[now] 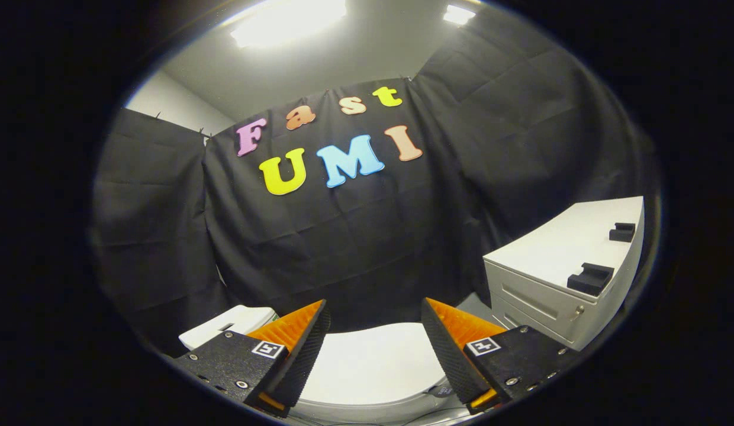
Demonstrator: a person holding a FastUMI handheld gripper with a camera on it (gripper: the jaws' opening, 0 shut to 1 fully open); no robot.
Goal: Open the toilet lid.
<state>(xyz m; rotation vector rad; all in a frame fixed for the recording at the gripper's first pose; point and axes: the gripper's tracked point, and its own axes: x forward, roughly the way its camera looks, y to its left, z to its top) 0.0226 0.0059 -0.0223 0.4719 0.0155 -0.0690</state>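
Black cloth (367, 236) is hung as the booth's wall beyond the tongs, and a pale ceiling with two bright lights (290, 21) is seen above it. The gripper (373, 346) is held with its two fingers spread well apart, and nothing is gripped between them. The toilet lid (373, 367) is seen down between the fingers and just below them; it is white, it is shut flat, and it is touched by neither finger. A white tank (231, 325) is seen just past the left finger, against the cloth. A white cabinet (556, 266) with a drawer front and a small lock is set beyond the right finger, well apart from the lid. Two small black holders (590, 278) are laid on the cabinet's top, one nearer to the tongs and one further off
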